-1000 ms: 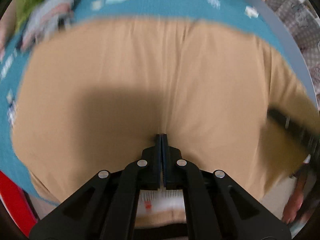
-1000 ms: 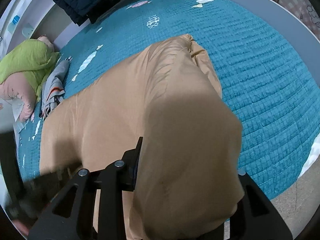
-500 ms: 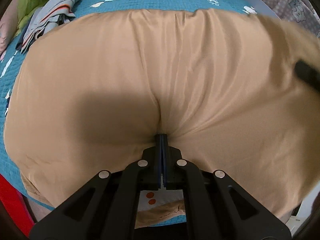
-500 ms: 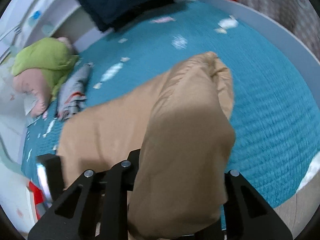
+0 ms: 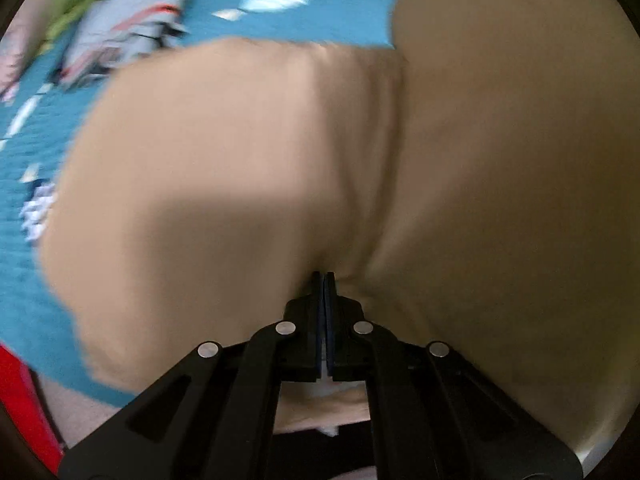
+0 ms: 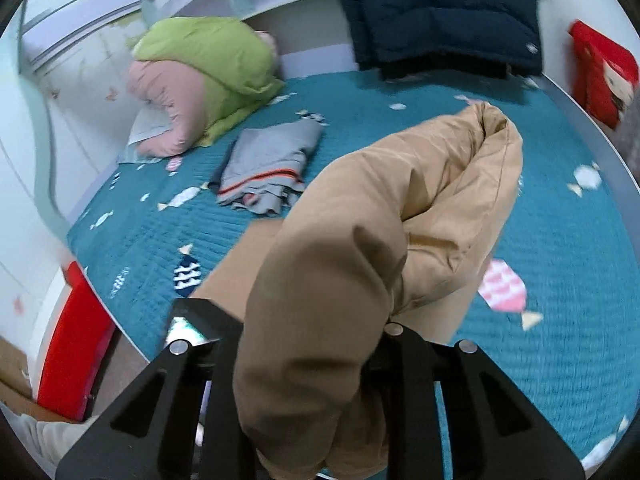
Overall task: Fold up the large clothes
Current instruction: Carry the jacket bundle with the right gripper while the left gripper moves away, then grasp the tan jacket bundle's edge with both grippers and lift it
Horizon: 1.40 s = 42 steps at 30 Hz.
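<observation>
A large tan garment point(image 5: 248, 160) lies over the teal bedspread point(image 5: 24, 184) and fills most of the left wrist view. My left gripper point(image 5: 324, 280) is shut on its near edge. In the right wrist view the same garment point(image 6: 360, 248) is bunched up and draped over my right gripper point(image 6: 320, 344), lifted above the bed. Its fingertips are hidden under the cloth, and the cloth hangs from between the two arms.
A folded grey garment point(image 6: 268, 164) lies on the bedspread point(image 6: 560, 240) beyond the tan one. A green and pink pillow bundle point(image 6: 200, 80) sits at the head. A dark blue jacket point(image 6: 436, 12) hangs at the back. Red boxes point(image 6: 72, 340) stand by the bed's sides.
The right gripper has lifted its bunch of tan cloth higher and carried it over toward the left, so a raised fold now fills the right of the left wrist view.
</observation>
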Each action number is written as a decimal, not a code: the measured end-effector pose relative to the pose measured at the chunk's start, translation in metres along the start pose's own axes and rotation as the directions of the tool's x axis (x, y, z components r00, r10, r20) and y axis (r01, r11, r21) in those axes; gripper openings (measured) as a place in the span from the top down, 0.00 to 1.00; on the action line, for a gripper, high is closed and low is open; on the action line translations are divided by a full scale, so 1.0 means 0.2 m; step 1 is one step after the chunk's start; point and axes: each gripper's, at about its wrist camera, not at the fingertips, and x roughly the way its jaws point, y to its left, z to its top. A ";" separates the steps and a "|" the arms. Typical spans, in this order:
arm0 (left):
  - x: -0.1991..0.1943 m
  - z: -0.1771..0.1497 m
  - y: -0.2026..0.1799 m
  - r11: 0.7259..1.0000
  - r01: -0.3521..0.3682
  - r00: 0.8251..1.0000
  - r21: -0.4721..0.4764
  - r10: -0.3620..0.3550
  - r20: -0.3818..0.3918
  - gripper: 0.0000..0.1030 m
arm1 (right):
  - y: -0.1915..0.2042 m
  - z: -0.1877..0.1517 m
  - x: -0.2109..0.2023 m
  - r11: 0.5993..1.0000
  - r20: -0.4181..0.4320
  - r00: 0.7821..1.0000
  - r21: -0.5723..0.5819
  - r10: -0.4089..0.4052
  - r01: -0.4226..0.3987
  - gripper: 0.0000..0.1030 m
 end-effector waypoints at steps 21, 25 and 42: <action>-0.31 -0.21 1.17 0.823 -0.242 0.964 -0.514 0.264 -0.031 0.97 | 0.79 -0.14 0.86 0.937 -0.362 0.931 -0.311 0.038 -0.159 0.48; -0.39 -0.26 1.30 0.762 -0.259 0.954 -0.594 0.299 -0.032 0.97 | 0.84 -0.13 0.84 0.916 -0.422 0.859 -0.138 0.291 -0.378 0.31; -0.60 0.02 0.90 0.897 -0.017 0.973 -0.442 0.116 0.198 0.97 | 0.39 0.20 0.29 0.976 -0.130 0.975 -0.101 0.180 -0.194 0.76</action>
